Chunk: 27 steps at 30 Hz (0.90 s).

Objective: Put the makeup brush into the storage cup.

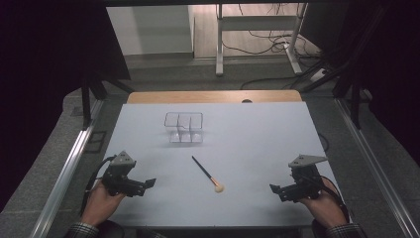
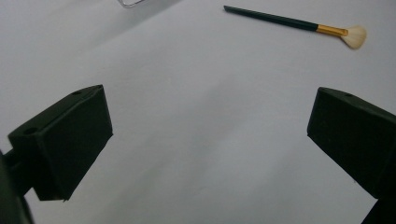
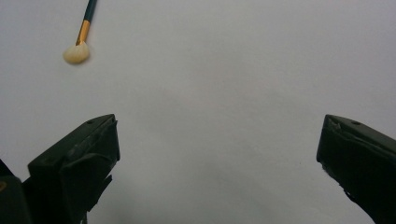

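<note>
start state: both tools idle, makeup brush untouched.
left tool spread, empty, resting low on the table; clear divided organizer stands toward the far edge; makeup brush lies flat mid-table, between the tools, apart from both; right tool spread, empty. judged: nothing done yet, pickup and placement all remain.

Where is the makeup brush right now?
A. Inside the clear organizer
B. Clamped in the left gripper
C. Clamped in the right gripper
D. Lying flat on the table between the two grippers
D: the makeup brush lies flat on the table, apart from both open grippers.
</note>
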Motion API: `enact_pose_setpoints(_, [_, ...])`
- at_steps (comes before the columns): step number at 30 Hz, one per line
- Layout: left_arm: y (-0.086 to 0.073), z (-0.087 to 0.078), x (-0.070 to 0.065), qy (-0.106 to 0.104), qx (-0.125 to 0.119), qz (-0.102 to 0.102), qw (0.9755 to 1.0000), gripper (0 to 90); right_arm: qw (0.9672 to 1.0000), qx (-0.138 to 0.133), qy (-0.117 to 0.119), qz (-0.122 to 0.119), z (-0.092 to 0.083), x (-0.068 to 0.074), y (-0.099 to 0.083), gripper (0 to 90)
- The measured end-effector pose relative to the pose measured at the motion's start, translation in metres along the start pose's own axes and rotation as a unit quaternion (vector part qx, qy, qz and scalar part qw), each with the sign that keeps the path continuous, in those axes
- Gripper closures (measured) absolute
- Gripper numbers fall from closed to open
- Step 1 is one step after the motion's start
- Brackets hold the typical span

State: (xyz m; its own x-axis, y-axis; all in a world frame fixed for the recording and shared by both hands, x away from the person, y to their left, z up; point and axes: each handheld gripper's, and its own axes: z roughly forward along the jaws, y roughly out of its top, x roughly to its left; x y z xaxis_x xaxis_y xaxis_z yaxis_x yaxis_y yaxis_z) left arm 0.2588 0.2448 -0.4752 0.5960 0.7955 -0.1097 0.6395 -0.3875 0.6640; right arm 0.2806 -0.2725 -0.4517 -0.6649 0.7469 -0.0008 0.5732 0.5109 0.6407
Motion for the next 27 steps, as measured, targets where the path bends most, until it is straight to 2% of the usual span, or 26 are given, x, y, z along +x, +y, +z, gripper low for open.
enact_pose_setpoints(8, [0.009,0.006,-0.002,0.002,0.004,0.002,1.0000,0.2,1.0000,0.001,-0.002,0.002,0.000,0.000,0.000,0.0])
enact_pose_setpoints(10, [0.010,0.006,-0.002,0.004,0.003,-0.003,1.0000,0.1,1.0000,0.003,-0.002,0.001,0.000,0.000,0.000,0.0])
enact_pose_setpoints(13, [0.015,0.010,0.000,0.001,0.001,-0.010,1.0000,0.1,1.0000,0.004,0.000,0.003,0.001,0.000,0.000,0.0])
enact_pose_setpoints(18, [0.020,0.014,0.000,-0.007,0.006,-0.008,0.9999,0.2,1.0000,0.004,0.002,0.008,0.001,-0.001,0.000,0.0])
enact_pose_setpoints(21, [0.023,0.016,-0.001,-0.011,0.008,-0.004,0.9999,0.1,1.0000,0.006,0.000,0.004,0.002,-0.001,0.001,0.0])
enact_pose_setpoints(23, [0.027,0.018,-0.004,-0.021,0.009,0.004,0.9997,0.1,1.0000,0.008,0.000,0.001,0.002,0.000,0.001,0.0])
enact_pose_setpoints(27, [0.033,0.021,-0.006,-0.024,0.013,0.020,0.9994,0.1,1.0000,0.008,0.000,0.004,0.002,0.000,0.001,0.0])
